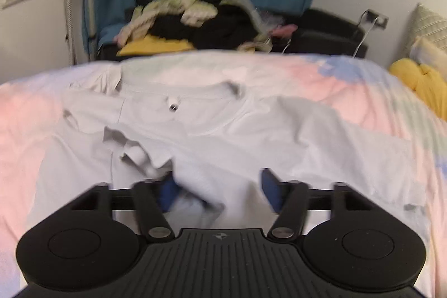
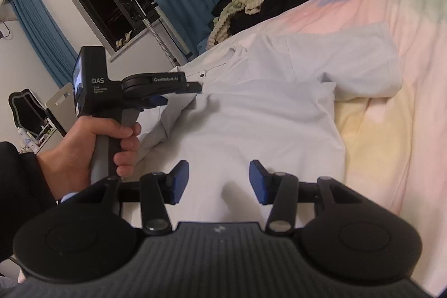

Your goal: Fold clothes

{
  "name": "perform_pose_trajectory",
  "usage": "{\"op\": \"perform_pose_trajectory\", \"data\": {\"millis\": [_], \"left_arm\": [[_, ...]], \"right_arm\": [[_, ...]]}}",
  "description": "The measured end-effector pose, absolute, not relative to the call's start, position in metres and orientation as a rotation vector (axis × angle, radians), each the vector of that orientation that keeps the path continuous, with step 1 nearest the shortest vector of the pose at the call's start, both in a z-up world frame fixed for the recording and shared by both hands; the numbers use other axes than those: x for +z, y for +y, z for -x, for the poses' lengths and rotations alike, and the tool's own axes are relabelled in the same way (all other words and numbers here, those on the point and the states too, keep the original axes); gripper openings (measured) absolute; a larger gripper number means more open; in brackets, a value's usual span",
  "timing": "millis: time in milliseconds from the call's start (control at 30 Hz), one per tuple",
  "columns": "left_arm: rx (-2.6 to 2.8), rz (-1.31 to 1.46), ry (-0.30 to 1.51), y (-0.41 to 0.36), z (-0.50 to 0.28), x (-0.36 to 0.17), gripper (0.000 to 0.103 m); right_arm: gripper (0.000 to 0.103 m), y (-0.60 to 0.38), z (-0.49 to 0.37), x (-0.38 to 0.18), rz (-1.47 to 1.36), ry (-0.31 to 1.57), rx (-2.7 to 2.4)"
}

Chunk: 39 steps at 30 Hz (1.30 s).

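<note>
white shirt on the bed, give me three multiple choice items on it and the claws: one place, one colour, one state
1. Where does the white shirt lie?
A. spread on the pastel bedspread
B. hung on a rack
C. on the floor

2. What colour are the claw pads?
A. red
B. blue
C. green

3. How does the right claw stand?
A. shut on a sleeve
B. shut on nothing
C. open above the shirt

Answers: 1 A, the shirt lies flat across the bedspread. 2 B, both pads show blue. 3 C, the pads stand apart with bare cloth showing between them, gripping nothing.
</note>
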State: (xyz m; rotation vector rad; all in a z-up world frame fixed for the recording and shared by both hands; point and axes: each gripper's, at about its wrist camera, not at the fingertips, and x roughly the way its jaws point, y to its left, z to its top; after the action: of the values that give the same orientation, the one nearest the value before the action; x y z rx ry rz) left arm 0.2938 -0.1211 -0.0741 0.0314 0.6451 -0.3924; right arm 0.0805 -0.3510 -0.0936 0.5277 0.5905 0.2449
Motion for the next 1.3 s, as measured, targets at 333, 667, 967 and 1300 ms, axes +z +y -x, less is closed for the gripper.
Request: {"op": "perform_pose_trajectory", "data": {"millis": [333, 667, 967, 1300], "left_arm": [[-0.430, 0.187, 0.636, -0.063, -0.282, -0.056, 0.087], [-0.325, 0.161, 0.706, -0.067, -0.339, -0.073, 0.063], [-0.431, 0.006, 0.771, -0.136, -0.376, -0.082, 0.011], [-0.530, -0.089, 0.723, -0.145, -0.338, -0.077, 0.084]], "right_arm": [[0.049, -0.332, -0.078, -0.090, -0.495, 0.610, 0.269], [0.049, -0.326, -0.080, -0.095, -0.489, 0.625, 0.274], [0.049, -0.326, -0.091, -0.101, -0.519, 0.638, 0.276], [0.049, -0.332, -0.100, -0.112, -0.526, 0.653, 0.263]]}}
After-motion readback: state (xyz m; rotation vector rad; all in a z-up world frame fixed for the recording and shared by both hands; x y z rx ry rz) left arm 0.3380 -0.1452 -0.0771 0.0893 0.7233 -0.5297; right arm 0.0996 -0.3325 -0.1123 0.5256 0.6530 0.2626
